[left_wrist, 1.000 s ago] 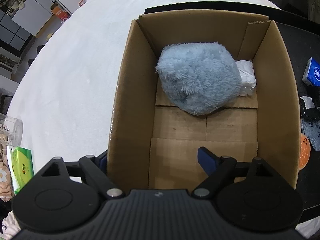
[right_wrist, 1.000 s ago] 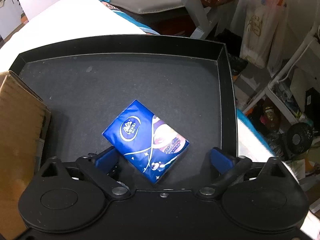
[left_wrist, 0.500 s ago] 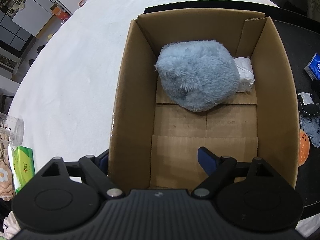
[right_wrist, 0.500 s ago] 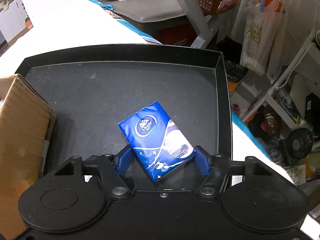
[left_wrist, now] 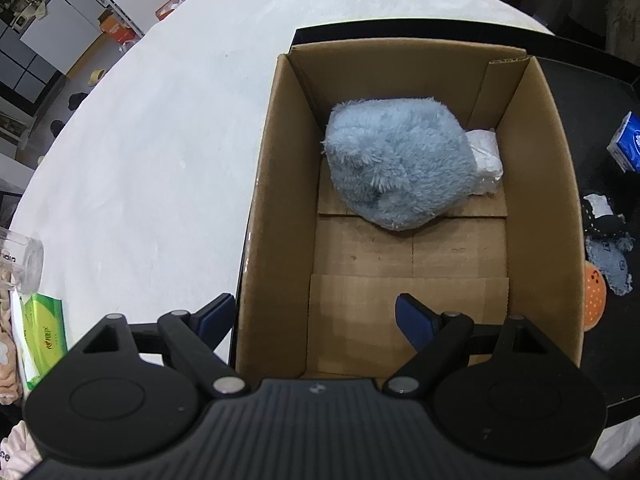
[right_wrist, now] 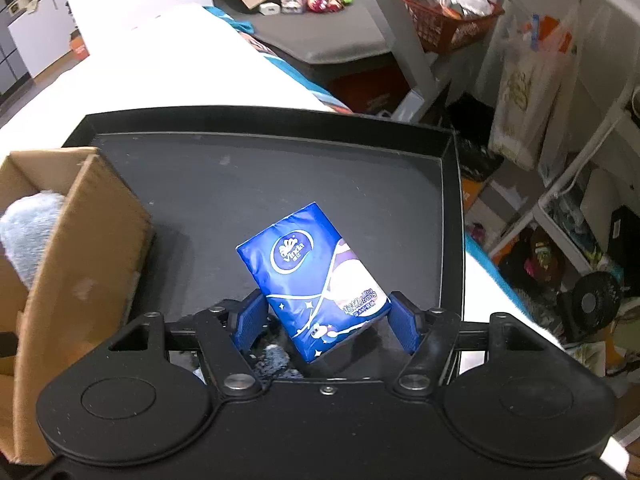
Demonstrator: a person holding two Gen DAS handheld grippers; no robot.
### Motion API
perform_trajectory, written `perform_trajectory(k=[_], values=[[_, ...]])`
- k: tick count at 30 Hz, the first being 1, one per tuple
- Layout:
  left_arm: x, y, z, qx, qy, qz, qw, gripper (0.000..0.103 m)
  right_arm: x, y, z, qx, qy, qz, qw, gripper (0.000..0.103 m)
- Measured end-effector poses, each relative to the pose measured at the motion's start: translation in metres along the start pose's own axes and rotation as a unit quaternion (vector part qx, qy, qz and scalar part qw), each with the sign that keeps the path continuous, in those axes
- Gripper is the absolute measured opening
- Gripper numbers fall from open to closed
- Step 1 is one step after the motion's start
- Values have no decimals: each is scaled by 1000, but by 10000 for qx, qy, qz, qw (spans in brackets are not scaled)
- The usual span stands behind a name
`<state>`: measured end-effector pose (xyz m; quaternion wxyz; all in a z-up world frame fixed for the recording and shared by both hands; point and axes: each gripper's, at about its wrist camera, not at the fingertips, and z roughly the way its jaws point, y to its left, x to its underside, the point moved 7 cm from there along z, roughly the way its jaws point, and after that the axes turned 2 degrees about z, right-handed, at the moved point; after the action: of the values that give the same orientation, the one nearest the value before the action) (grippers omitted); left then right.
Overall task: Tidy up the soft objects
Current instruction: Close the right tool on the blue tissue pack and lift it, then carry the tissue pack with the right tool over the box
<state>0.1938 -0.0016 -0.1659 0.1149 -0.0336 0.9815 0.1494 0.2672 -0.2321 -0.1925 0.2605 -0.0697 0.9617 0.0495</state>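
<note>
While right hand-held gripper [right_wrist: 326,320] clamps tissue pack [right_wrist: 314,280], left hand-held gripper [left_wrist: 316,316] gapes, straddling box wall [left_wrist: 268,240].

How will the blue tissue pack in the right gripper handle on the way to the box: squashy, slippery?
Likely soft: the blue tissue pack sits clamped by its lower end in the right gripper, tilted off the black tray. Its glossy wrap could slip. Probably light, so a drop into the cardboard box seems harmless.
</note>
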Motion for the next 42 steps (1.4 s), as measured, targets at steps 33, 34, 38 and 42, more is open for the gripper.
perform_trajectory(k=[33, 34, 38, 42], values=[[23, 32, -4, 871, -355, -152, 9955, 56, -26, 103, -98, -706, -567, -669, 9936, 64], [24, 33, -3, 897, -350, -170, 9952, 53, -25, 107, -99, -716, -566, -700, 9934, 64], [26, 36, -1, 1005, -366, -223, 9940, 42, -22, 122, -100, -796, -511, -792, 9924, 64], [28, 42, 0, 1087, -471, -292, 9925, 30, -20, 135, -101, -875, -461, -847, 9915, 64]])
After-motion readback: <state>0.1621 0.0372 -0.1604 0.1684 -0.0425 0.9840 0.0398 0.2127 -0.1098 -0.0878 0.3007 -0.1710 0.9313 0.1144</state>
